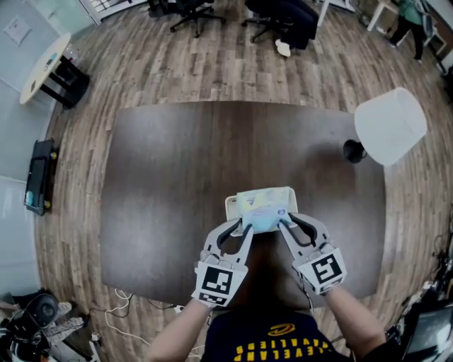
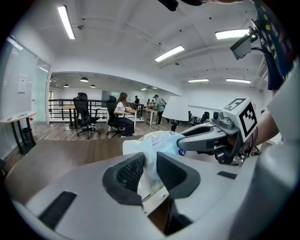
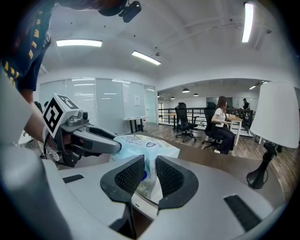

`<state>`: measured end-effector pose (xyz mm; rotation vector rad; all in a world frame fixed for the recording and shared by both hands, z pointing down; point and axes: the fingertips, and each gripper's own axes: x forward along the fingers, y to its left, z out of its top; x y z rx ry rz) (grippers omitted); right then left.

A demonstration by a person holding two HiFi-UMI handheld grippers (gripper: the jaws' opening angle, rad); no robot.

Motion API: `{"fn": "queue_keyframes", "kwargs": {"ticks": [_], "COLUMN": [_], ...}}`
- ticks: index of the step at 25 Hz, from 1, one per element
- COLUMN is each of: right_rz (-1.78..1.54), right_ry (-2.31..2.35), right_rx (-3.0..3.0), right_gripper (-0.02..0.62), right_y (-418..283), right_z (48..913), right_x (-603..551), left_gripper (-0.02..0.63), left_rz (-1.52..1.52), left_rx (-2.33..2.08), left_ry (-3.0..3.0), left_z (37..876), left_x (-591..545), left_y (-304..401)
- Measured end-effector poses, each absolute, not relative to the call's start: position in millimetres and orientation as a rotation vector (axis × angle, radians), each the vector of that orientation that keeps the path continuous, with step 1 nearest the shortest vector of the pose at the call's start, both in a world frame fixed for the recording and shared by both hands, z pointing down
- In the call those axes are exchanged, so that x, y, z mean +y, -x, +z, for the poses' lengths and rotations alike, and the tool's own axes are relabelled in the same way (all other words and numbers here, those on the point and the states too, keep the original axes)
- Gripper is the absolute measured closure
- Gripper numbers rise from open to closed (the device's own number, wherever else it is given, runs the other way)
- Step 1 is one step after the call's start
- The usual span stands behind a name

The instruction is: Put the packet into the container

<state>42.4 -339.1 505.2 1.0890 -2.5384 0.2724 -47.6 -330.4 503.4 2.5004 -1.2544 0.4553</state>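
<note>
A pale blue and white packet (image 1: 265, 207) hangs low over the near middle of the dark table, on top of a cream container (image 1: 231, 206) whose left rim shows beside it. My left gripper (image 1: 245, 225) is shut on the packet's near left corner, and my right gripper (image 1: 284, 223) is shut on its near right corner. In the left gripper view the ribbed pads (image 2: 131, 172) pinch the thin packet (image 2: 157, 142), with the right gripper (image 2: 212, 138) across from them. The right gripper view mirrors this: packet (image 3: 142, 145) between the pads (image 3: 168, 176), left gripper (image 3: 89, 139) opposite.
A white-shaded lamp (image 1: 388, 125) on a black base stands at the table's (image 1: 177, 177) right edge. Office chairs (image 1: 196, 12) and a small side table (image 1: 48, 67) stand on the wood floor beyond. A person sits at a desk (image 3: 220, 124) far off.
</note>
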Motion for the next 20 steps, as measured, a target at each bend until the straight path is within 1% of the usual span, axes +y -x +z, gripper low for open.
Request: {"fn": "queue_keyframes", "kwargs": {"ticks": [20], "right_rz": [0.222], "right_ry": [-1.012], "right_rx": [-2.411], "right_gripper": [0.502], "right_y": [-43], "right_z": [586], "right_x": [-326], "left_gripper": [0.515], "left_rz": [0.702], "left_rx": [-1.161], "left_ry": [-2.550], "left_z": [589], "left_x": [-316], "left_y": [40]}}
